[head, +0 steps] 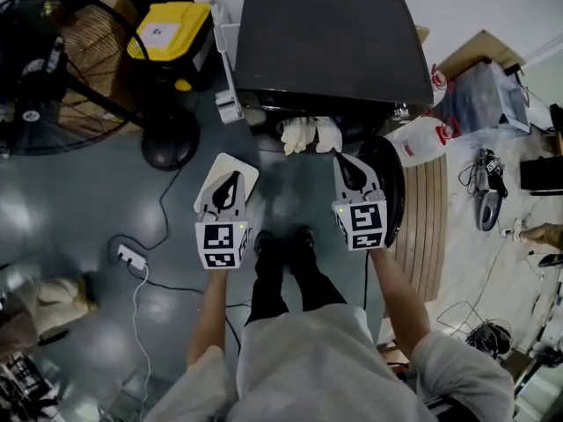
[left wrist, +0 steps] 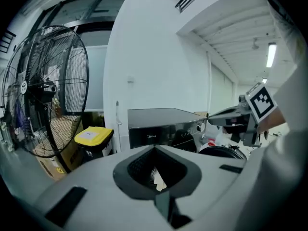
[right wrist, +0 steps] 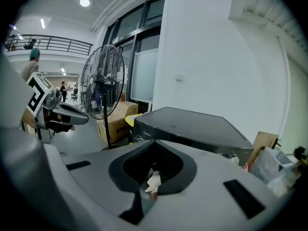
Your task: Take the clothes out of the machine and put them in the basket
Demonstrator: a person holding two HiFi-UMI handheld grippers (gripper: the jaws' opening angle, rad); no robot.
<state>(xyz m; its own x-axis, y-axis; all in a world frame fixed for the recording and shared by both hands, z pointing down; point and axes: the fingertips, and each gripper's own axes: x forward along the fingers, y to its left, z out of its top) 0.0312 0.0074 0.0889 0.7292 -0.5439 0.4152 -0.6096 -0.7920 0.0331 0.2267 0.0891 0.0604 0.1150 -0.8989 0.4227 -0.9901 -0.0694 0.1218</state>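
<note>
The dark washing machine point(head: 325, 42) stands at the top of the head view, its round door point(head: 390, 187) swung open to the right. White clothes point(head: 310, 134) hang out of its opening; they also show as white clothes point(left wrist: 158, 179) and white clothes point(right wrist: 153, 182) through the jaw gaps in the gripper views. My left gripper point(head: 230, 183) hovers over a white flat-looking object point(head: 246, 167) on the floor, short of the clothes. The right gripper point(head: 350, 170) sits just below and right of the clothes, beside the door. Both have their jaws together with nothing in them. I cannot tell which thing is the basket.
A large floor fan point(head: 53, 69) and a yellow-lidded bin point(head: 169, 32) stand left of the machine. A power strip with cables point(head: 132, 256) lies on the floor at the left. A white jug point(head: 420, 139), a slatted wooden board point(head: 427, 227) and clutter sit at the right.
</note>
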